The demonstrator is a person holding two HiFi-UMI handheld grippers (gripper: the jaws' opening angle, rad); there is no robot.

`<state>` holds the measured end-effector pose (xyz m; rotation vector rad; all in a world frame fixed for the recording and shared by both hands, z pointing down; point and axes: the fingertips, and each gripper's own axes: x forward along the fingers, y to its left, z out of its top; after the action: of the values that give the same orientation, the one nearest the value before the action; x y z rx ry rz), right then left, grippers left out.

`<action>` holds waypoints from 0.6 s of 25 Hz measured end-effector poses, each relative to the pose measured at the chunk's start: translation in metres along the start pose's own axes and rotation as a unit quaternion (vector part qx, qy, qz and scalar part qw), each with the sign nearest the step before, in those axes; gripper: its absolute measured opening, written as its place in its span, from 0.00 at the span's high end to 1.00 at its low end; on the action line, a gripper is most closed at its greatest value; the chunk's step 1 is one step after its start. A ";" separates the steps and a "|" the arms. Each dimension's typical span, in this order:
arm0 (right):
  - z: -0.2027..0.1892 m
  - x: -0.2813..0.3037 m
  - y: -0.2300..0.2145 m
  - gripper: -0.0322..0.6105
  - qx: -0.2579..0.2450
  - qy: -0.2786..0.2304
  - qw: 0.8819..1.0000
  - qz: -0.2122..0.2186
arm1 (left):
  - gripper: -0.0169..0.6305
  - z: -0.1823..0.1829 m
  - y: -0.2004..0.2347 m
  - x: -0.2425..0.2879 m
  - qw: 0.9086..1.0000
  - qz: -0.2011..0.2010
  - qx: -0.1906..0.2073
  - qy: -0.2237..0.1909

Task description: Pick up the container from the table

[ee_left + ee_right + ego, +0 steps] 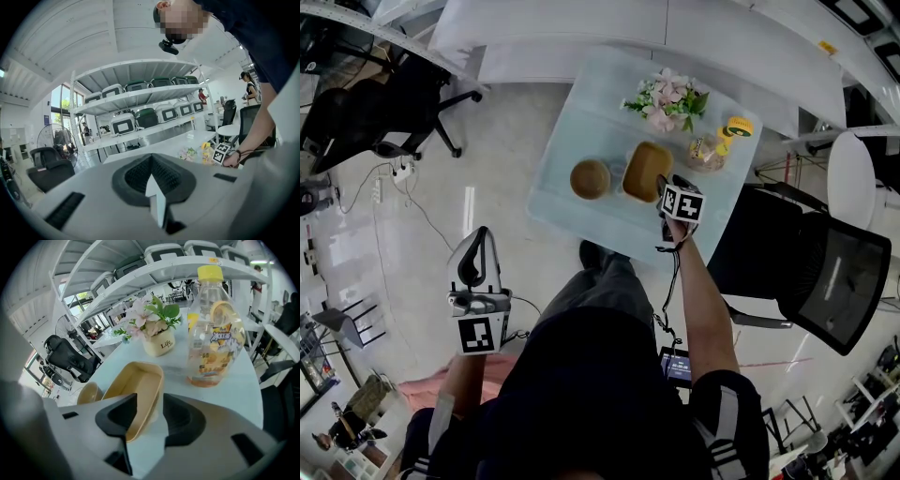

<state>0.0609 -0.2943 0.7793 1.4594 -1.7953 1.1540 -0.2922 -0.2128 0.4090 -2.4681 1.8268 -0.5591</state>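
Observation:
The container is a tan rectangular tray on the pale glass table. My right gripper reaches down to the tray's near right corner. In the right gripper view the tray has its near right wall between the jaws of the right gripper: the left pad stands inside the tray, the right pad outside. A gap still shows beside the wall, so the jaws are open. My left gripper is held off the table at the lower left, shut and empty, its pads together.
A tan round bowl sits left of the tray. Behind stand a flower pot and a yellow-capped drink bottle, also close in the right gripper view. A black chair stands right of the table, an office chair far left.

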 end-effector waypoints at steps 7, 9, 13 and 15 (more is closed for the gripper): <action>-0.004 0.005 -0.003 0.72 0.001 0.014 1.000 -0.008 | 0.97 -0.002 0.003 0.001 1.000 0.006 0.001 0.003; -0.004 0.006 -0.003 0.73 0.000 0.016 1.000 -0.011 | 0.97 -0.002 0.004 0.002 1.000 0.005 0.001 0.004; -0.004 0.007 -0.007 0.77 -0.001 0.020 1.000 -0.017 | 0.97 -0.003 0.003 0.005 1.000 0.006 0.000 0.005; -0.005 0.008 -0.009 0.78 0.000 0.021 1.000 -0.018 | 0.97 -0.003 0.003 0.006 1.000 0.005 0.000 0.005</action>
<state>0.0665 -0.2945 0.7906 1.4522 -1.7337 1.1581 -0.2940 -0.2188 0.4128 -2.4594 1.8424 -0.5729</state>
